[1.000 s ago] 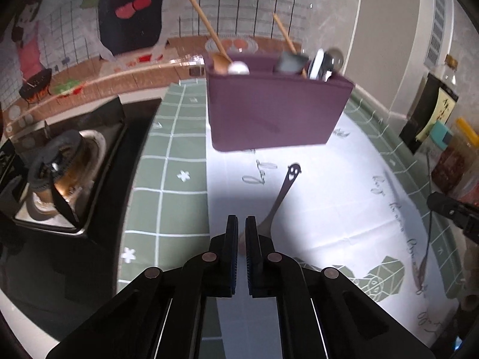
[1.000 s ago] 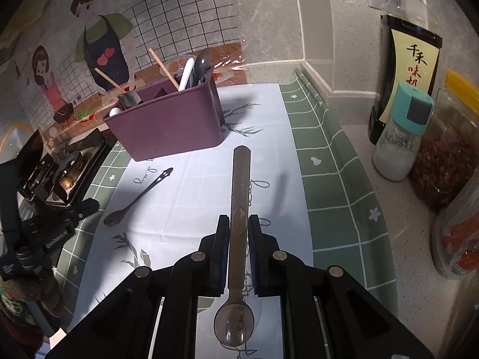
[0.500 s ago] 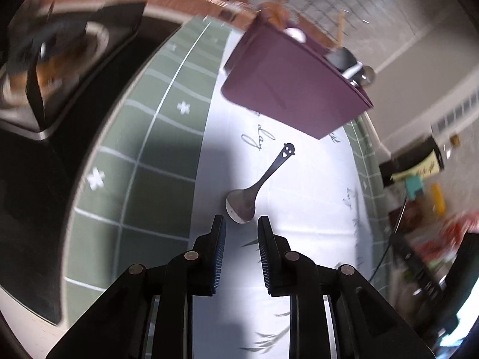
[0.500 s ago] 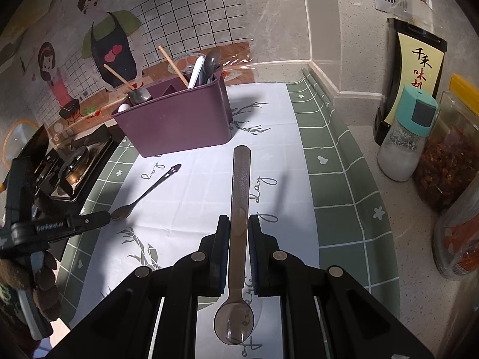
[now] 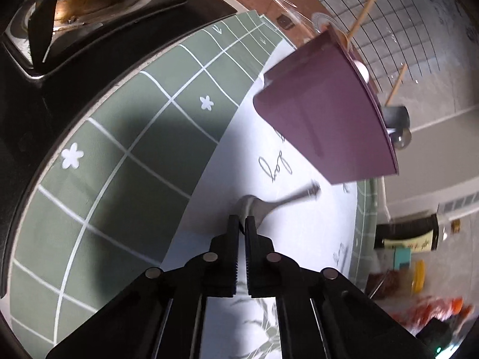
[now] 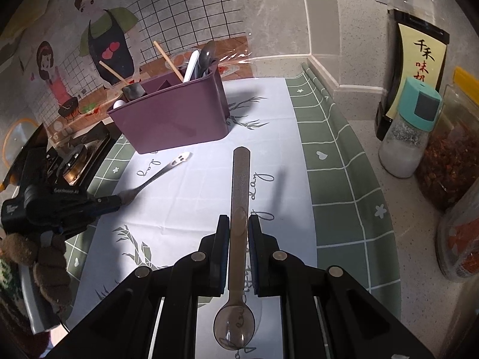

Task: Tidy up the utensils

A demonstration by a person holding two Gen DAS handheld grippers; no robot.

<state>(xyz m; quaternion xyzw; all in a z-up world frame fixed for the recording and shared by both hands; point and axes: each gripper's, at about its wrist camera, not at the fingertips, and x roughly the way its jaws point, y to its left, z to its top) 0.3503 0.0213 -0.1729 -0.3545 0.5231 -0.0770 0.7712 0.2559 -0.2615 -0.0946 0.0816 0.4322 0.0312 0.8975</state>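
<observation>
A purple utensil caddy (image 6: pixel 176 119) stands at the back of the mat and holds several utensils; it also shows in the left wrist view (image 5: pixel 326 125). A metal spoon (image 6: pixel 158 175) with a face-shaped handle end lies on the white mat. My left gripper (image 5: pixel 242 223) is shut on the bowl of this metal spoon (image 5: pixel 263 205); from the right wrist view the left gripper (image 6: pixel 118 200) grips it at the mat's left. My right gripper (image 6: pixel 238 221) is shut on a translucent brown plastic spoon (image 6: pixel 238 209), handle pointing forward, above the mat.
A gas stove (image 5: pixel 74 9) sits left of the green-and-white mat (image 6: pixel 329 161). A soy sauce bottle (image 6: pixel 416 53), a teal-capped shaker (image 6: pixel 410 131) and jars of red spice (image 6: pixel 452 161) stand along the right. A tiled wall is behind.
My left gripper tilted, moved forward onto the metal spoon's bowl and closed on it. My right gripper kept holding the plastic spoon and barely moved.
</observation>
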